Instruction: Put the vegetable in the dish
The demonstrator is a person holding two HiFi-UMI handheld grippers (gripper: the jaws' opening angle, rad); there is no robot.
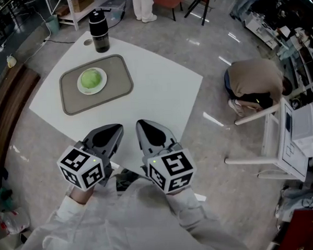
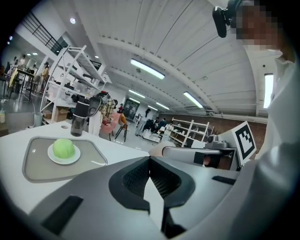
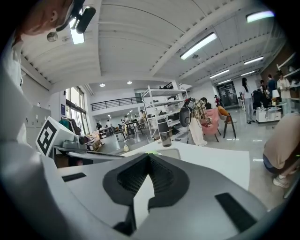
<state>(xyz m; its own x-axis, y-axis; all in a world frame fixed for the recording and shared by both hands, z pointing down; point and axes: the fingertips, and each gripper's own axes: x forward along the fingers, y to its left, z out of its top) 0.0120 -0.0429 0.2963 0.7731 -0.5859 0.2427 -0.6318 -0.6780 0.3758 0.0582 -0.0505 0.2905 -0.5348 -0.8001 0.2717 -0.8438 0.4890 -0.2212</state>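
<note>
On the left half of the white square surface lies a grey rounded-rectangle tray, its long side running along the far-left edge. In the middle of the tray sits a small white round dish, and the round pale-green vegetable rests in that dish. A black cylindrical bottle stands upright at the far corner, just beyond the tray. Over the near corner you hold your left gripper with its jaws pressed together and nothing between them. Just beside it on the right, your right gripper is likewise closed tight and empty. Both point toward the tray, well apart from the vegetable.
</note>
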